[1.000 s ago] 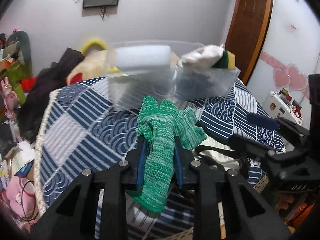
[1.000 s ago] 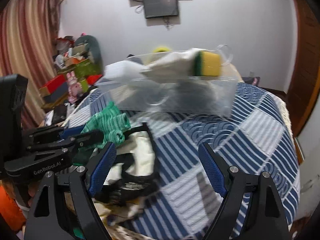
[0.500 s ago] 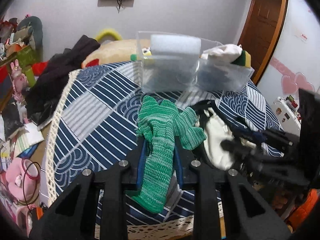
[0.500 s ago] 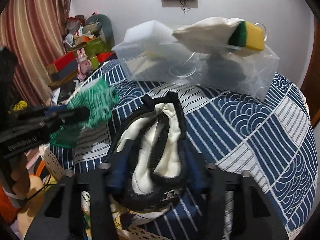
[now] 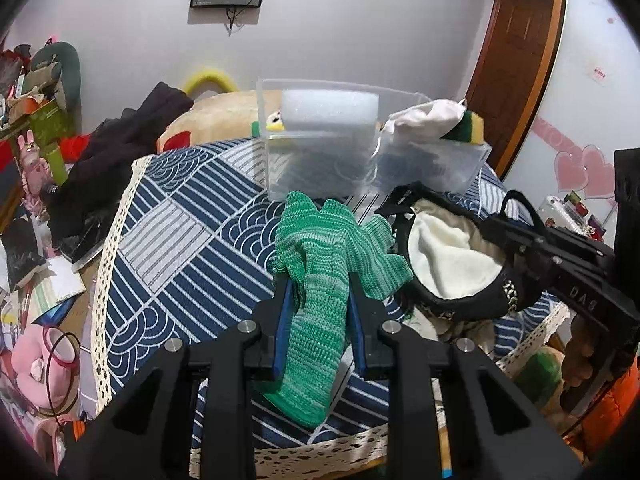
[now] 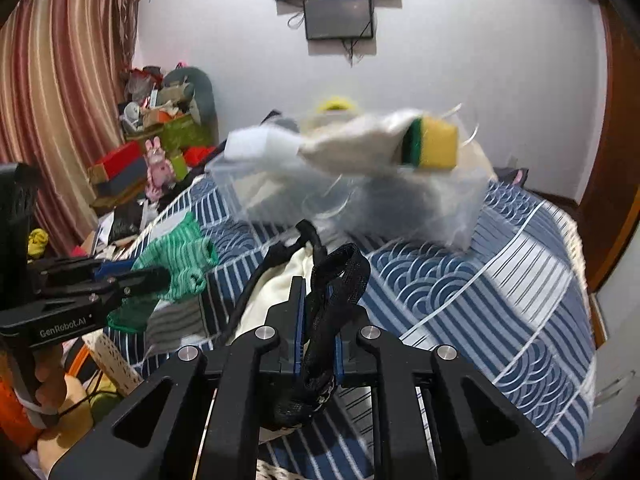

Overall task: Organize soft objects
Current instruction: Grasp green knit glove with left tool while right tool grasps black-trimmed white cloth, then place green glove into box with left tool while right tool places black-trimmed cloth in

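Note:
My left gripper point(image 5: 320, 280) is shut on a green knitted glove point(image 5: 324, 264) and holds it above the blue patterned tablecloth point(image 5: 176, 240). The glove also shows in the right wrist view point(image 6: 176, 256). My right gripper point(image 6: 316, 292) is shut on the black edge of a black cap with cream lining point(image 6: 332, 280); the cap hangs lifted to the right of the glove point(image 5: 452, 256). A clear plastic box point(image 5: 344, 160) stands at the far side and holds a white foam block point(image 5: 328, 110), a white cloth point(image 5: 428, 118) and a yellow-green sponge point(image 5: 470, 126).
The round table's lace edge point(image 5: 104, 264) runs down the left. Dark clothes point(image 5: 116, 148) lie beyond it at left. Boxes and toys point(image 6: 160, 148) clutter the far left. A wooden door frame point(image 5: 516, 60) stands at the right.
My right gripper has closed on the cap's black edge and lifted it off the cloth. My left gripper keeps hold of the green glove and has drawn back slightly from the box.

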{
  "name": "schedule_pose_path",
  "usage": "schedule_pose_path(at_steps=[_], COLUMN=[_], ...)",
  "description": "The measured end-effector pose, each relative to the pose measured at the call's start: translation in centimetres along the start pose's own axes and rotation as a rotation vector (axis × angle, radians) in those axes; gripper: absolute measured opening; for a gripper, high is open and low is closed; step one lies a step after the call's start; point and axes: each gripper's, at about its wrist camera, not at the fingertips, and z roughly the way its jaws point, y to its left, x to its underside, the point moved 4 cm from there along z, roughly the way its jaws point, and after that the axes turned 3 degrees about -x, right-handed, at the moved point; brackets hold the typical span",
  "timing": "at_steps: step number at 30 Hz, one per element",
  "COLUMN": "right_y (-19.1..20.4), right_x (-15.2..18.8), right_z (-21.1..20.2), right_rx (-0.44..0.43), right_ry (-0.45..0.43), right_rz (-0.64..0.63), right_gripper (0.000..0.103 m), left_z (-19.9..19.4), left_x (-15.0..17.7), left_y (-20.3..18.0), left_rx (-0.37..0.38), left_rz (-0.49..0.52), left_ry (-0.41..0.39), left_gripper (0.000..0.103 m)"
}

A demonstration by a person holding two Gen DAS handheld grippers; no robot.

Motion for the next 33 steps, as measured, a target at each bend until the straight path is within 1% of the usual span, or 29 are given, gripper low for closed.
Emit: schedule_pose_path(at_steps=[5,11,15,16,17,18,19,20,21,22,23,24,25,26,28,30,33], right_y=[-0.8,-1.2,-1.6,-1.7,-2.0,-2.2,-2.6,-3.0,-3.3,-3.7,-4.0,-4.2,-4.4,-4.6,-4.8,-5.0,-5.4], right_x=[-1.6,-3.3,-4.2,-4.2,-4.0,-3.7,-3.1,-2.6,-2.1,-1.3,-0.7,-0.2,0.4,1.1,1.9,2.8,3.6], right_z=[-1.8,-3.7,-4.2,-4.1,-3.6,-3.1,-2.4,-1.8,-1.2,-0.4,0.1,0.4,0.6,0.8,1.2,1.9,2.3], right_rx=[0.027,0.037,0.054,0.064,0.069,0.074,0.101,0.113,0.111,0.097,0.096,0.1,0.104,0.117,0.126,0.118,0.127], right_ry=[-0.065,-0.14,-0.165,-0.163,-0.143,-0.117,-0.086,-0.06,-0.029,0.026,0.055,0.075,0.084,0.09,0.127,0.177,0.199], right_rz=[0.004,0.005,-0.003,-0.001,-0.003,-0.006,0.004,0.011,0.014,0.021,0.034,0.047,0.053,0.05,0.038,0.036,0.031], right_gripper=[0.01,0.006,0.006,0.007,0.007,0.007,0.007,0.01,0.021,0.043,0.056,0.074,0.078,0.079,0.084,0.085,0.087], left_z=[-1.0,-2.1,-2.4,-2.3,-2.2,-2.1,-2.0,-1.8,-1.6,-1.4,-1.3,-1.1,-1.0,-0.9,-0.7,-0.6,-0.6], left_x=[-0.7,-2.1,-2.8,-2.9,-2.9,-2.8,-2.6,-2.5,-2.3,-2.2,-2.1,-1.9,-1.9,-1.8,-1.8,-1.7,-1.6], left_y=[-0.4,-0.8,-1.2,-1.2,-1.2,-1.2,-1.2,-1.2,-1.2,-1.2,-1.1,-1.1,-1.0,-1.0,-1.0,-1.2,-1.4], left_rx=[0.007,0.008,0.014,0.013,0.014,0.017,0.018,0.016,0.016,0.017,0.017,0.018,0.018,0.018,0.02,0.023,0.018], left_rz=[0.007,0.019,0.024,0.025,0.024,0.023,0.023,0.022,0.023,0.022,0.02,0.019,0.019,0.018,0.016,0.019,0.028], left_ry=[-0.031,-0.074,-0.094,-0.096,-0.094,-0.088,-0.083,-0.076,-0.071,-0.062,-0.056,-0.048,-0.045,-0.042,-0.036,-0.031,-0.032], left_gripper=[0.025,0.025,0.025,0.025,0.025,0.025,0.025,0.025,0.025,0.025,0.025,0.025,0.025,0.025,0.025,0.025,0.025])
